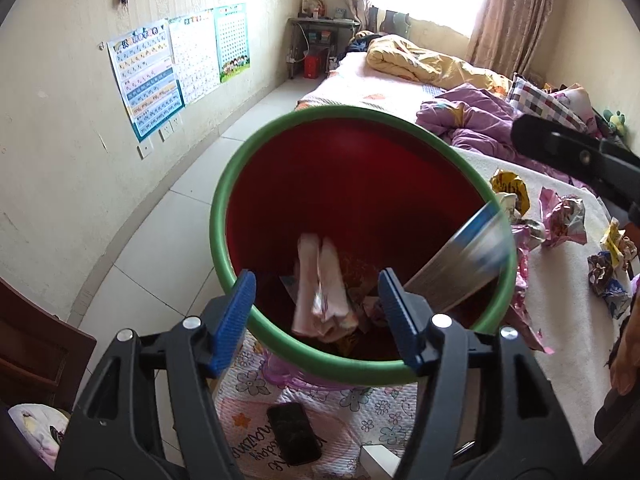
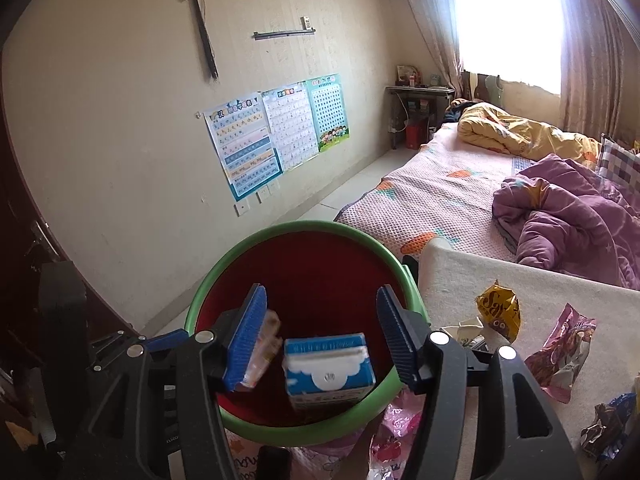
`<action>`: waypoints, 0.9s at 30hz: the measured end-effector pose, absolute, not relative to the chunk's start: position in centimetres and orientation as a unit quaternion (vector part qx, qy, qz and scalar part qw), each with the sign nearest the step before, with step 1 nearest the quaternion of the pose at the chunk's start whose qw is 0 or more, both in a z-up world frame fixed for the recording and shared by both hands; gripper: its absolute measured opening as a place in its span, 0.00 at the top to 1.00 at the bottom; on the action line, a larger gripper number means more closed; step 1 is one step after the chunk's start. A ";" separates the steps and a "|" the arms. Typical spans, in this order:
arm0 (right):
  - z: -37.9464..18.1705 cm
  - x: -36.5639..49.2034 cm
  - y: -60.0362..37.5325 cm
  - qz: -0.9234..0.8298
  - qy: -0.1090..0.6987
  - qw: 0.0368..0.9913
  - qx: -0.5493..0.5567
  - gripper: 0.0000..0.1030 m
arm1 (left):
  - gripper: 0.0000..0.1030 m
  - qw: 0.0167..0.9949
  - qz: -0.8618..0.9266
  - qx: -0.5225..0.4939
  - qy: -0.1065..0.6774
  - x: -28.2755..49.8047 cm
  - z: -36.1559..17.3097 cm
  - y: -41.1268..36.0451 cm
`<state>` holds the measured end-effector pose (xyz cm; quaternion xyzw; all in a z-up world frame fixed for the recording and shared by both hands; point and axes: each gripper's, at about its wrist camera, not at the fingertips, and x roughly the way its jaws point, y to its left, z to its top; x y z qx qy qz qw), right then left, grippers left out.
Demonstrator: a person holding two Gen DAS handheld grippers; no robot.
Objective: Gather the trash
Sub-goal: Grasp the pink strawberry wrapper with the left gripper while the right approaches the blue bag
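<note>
A red bin with a green rim (image 1: 224, 216) stands next to a table; it also shows in the right wrist view (image 2: 200, 292). My left gripper (image 1: 316, 320) is open at the bin's near rim, with pink wrappers (image 1: 320, 288) lying inside. My right gripper (image 2: 320, 340) is open above the bin. A blue and white carton (image 2: 328, 368) is in the air between its fingers, over the bin's mouth; in the left wrist view it is a blurred shape (image 1: 460, 256) at the right rim. Crumpled wrappers (image 1: 564, 216) lie on the table.
A white-topped table (image 2: 452, 276) carries a yellow wrapper (image 2: 500, 312) and a pink bag (image 2: 560, 356). A black phone (image 1: 294, 432) lies on a floral cloth below the bin. A bed with quilts (image 2: 560, 208) stands behind. A poster-covered wall is at left.
</note>
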<state>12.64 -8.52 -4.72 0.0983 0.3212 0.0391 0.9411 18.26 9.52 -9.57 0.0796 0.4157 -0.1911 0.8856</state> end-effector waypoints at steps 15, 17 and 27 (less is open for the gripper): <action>-5.1 2.9 -13.2 0.006 0.306 0.943 0.127 0.32 | 0.39 0.894 -0.221 0.045 0.388 13.0 -7.6 7.6; -6.6 0.7 -14.4 -0.012 0.321 0.938 0.131 0.32 | 0.39 0.887 -0.238 0.053 0.392 12.0 -7.7 6.2; -10.6 -7.1 -23.4 -0.092 0.360 0.909 0.188 0.32 | 0.35 0.855 -0.258 0.137 0.428 9.9 -11.7 -3.7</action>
